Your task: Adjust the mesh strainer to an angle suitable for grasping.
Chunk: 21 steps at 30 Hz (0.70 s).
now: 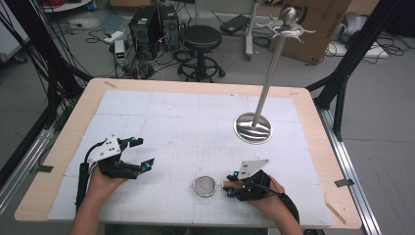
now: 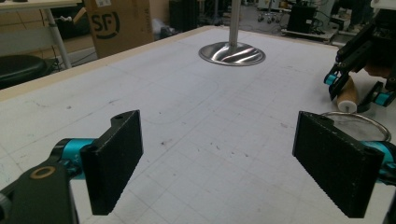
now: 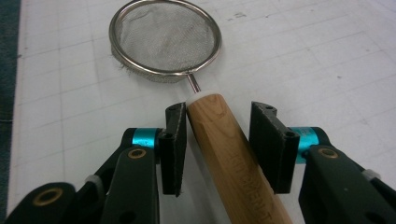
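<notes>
White gridded sheeting covers the pale wooden worktop (image 1: 58, 161) I am working over. Nearest me, my right gripper (image 3: 218, 140) sits just right of the small round steel mesh strainer (image 1: 204, 186), whose light wooden handle (image 3: 229, 154) lies between its fingers (image 3: 175, 149). The left finger touches the wood and the right one stands a little off it, so they straddle the handle without pinching it yet. The strainer's bowl rests on the worktop, handle pointing toward my right hand (image 1: 271, 196). Well to the left of the strainer, my left gripper (image 2: 219, 163) hovers with fingers spread wide, nothing between them. Beyond the strainer, farther back and to the right, stands a tall polished metal stand (image 1: 253, 128) with a round base.
</notes>
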### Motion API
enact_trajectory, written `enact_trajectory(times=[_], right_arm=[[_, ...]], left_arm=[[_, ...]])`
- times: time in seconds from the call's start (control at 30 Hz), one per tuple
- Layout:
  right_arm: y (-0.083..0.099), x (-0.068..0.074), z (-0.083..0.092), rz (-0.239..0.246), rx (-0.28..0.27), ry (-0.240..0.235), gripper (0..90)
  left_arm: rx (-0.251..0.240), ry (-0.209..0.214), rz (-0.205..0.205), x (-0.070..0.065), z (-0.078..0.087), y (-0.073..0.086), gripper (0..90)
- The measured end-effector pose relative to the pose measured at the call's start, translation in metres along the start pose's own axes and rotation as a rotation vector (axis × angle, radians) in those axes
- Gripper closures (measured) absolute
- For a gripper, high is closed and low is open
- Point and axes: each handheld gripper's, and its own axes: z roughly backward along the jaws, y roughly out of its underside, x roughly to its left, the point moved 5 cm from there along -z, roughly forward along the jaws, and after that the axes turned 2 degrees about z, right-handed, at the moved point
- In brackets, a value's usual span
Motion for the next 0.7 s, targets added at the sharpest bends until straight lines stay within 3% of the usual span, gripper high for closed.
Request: enact_trajectory(times=[0.17,0.27,0.43,0.5,0.7], right_arm=[[-0.001,-0.002,0.001,-0.014,0.013,0.048,62.5],[-0.001,-0.002,0.001,-0.016,0.021,0.049,62.3],[-0.001,-0.004,0.006,-0.020,0.000,0.032,56.9],[0.005,-0.007,0.013,-0.051,0.023,0.009,53.2],[0.020,-0.010,0.023,-0.071,0.051,0.008,58.0]], left_arm=[[0.002,-0.003,-0.002,0.000,0.001,-0.001,16.7],[0.002,-0.001,-0.006,0.000,0.001,-0.001,16.8],[0.006,-0.008,-0.008,0.001,0.001,-0.001,16.7],[0.005,-0.008,-0.011,0.001,0.002,-0.001,16.7],[0.003,-0.013,-0.013,0.002,0.002,-0.002,16.7]])
